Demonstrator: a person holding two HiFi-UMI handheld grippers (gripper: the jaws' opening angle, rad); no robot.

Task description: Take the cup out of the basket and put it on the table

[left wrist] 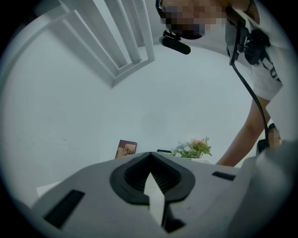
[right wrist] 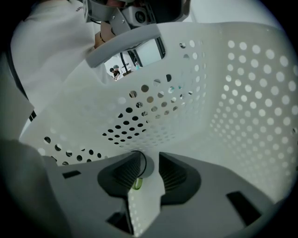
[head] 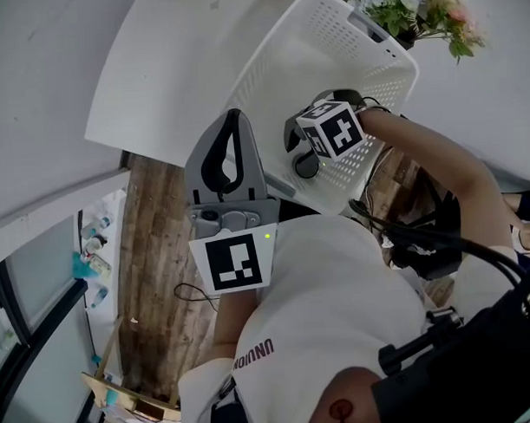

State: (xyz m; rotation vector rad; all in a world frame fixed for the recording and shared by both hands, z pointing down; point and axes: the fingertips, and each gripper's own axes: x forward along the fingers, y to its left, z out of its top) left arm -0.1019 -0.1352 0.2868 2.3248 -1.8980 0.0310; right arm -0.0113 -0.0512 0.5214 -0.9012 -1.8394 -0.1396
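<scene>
A white perforated basket stands on the white table. My right gripper reaches down into it, marker cube on top. In the right gripper view, the basket wall fills the picture and a small white cup with a dark rim lies between the jaws of the right gripper. It rests against the left pad, with a gap to the right pad and a bit of green under it. My left gripper is held by the person's chest, tips together and empty, and points up in its own view.
A pot of flowers stands behind the basket, also seen from the left gripper beside a small picture frame. Wooden floor lies below the table edge, with boxes and clutter at the lower left.
</scene>
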